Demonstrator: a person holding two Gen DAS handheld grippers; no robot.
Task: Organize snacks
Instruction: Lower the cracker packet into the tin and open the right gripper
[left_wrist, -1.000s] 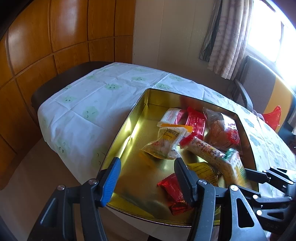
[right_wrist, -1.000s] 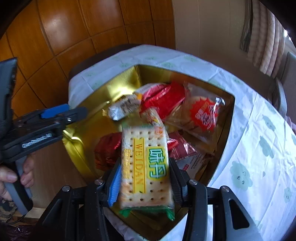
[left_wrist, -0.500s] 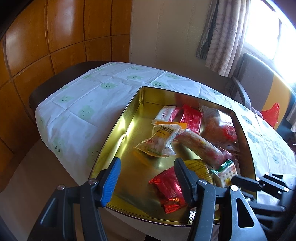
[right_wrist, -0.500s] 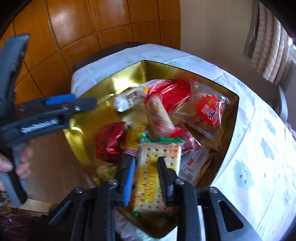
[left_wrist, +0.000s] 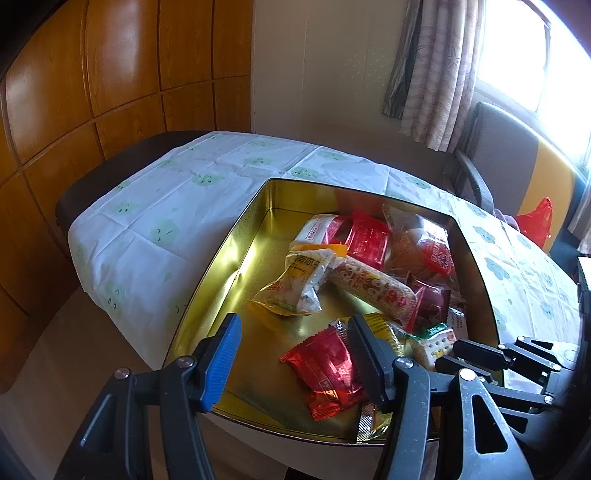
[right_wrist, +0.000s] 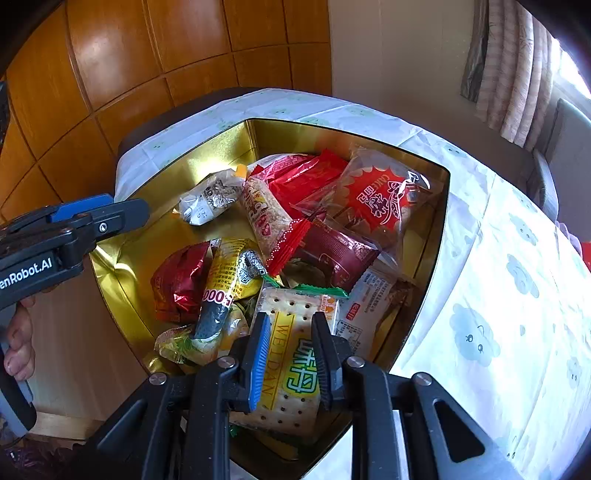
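Note:
A gold tin (left_wrist: 236, 243) on the clothed table holds several wrapped snacks: red packets (left_wrist: 325, 365), a long biscuit roll (left_wrist: 369, 288) and a yellow-white pack (left_wrist: 299, 280). The green-edged cracker pack (right_wrist: 295, 314) lies flat at the tin's near corner, wider than the narrow gap between my right gripper's (right_wrist: 290, 343) shut jaws, which hover over it. The same pack (left_wrist: 434, 345) shows beside the right gripper (left_wrist: 448, 356) in the left wrist view. My left gripper (left_wrist: 293, 325) stands open over the tin's near-left part with nothing between its fingers. It also appears from the side as the left gripper (right_wrist: 125, 216), with a hand on its handle.
The cloud-print tablecloth (left_wrist: 177, 206) covers the table beyond and beside the tin (right_wrist: 441, 236). Wooden wall panels (left_wrist: 110, 92) stand on the left. A chair (left_wrist: 498, 155) and a curtain (left_wrist: 432, 74) are at the back right, and a red bag (left_wrist: 535, 221) sits beside the chair.
A second ago my right gripper held the cracker pack upright between wider jaws. The pack has tipped forward into the tin, and the jaws have closed to a narrow gap. The left gripper kept still.

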